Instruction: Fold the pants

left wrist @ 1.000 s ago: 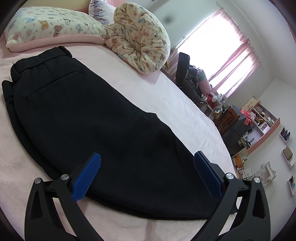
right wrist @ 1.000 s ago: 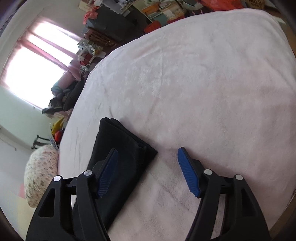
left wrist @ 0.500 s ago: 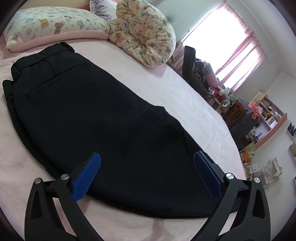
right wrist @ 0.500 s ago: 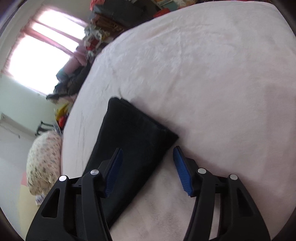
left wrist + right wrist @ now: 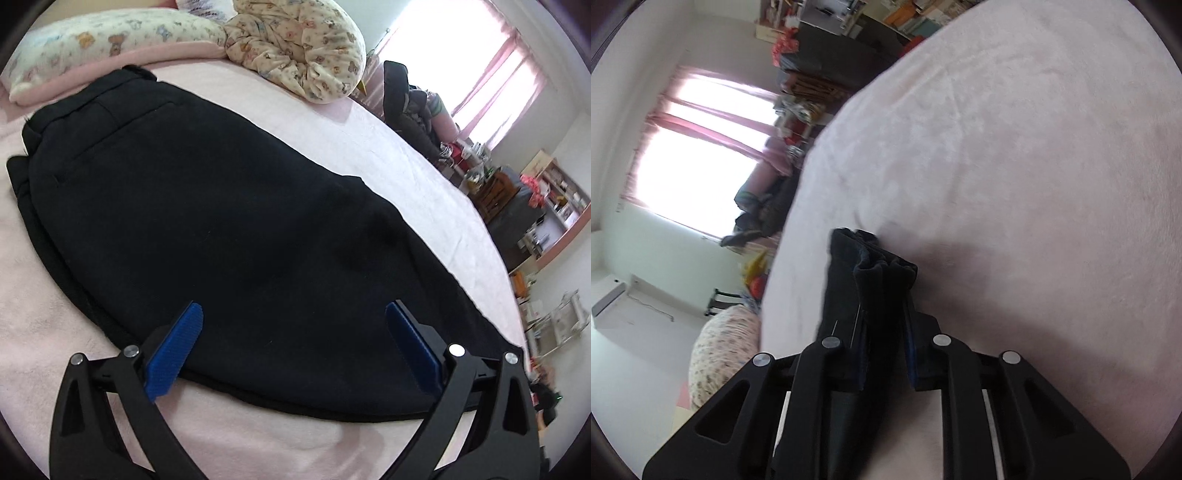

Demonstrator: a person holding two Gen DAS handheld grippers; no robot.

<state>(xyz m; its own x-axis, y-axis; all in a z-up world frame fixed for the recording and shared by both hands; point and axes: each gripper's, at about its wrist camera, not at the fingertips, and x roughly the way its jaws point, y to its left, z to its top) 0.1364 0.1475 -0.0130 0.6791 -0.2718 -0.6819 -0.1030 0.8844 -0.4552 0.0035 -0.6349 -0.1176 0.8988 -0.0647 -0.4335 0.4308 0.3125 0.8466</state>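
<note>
Black pants lie flat on the pink bed, folded lengthwise, waistband at the far left near the pillows. My left gripper is open, its blue pads straddling the near edge of the pants at mid-leg without touching. In the right wrist view my right gripper is shut on the hem end of the pants, which bunches up between the pads and lifts off the bed.
A teddy-print pillow and a rolled printed quilt lie at the head of the bed. Beyond the bed's far edge stand a dark chair, cluttered shelves and a bright pink-curtained window.
My right gripper moved onto the pants' hem end, closed on it and lifted it. My left gripper stayed open and edged slightly closer over the pants.
</note>
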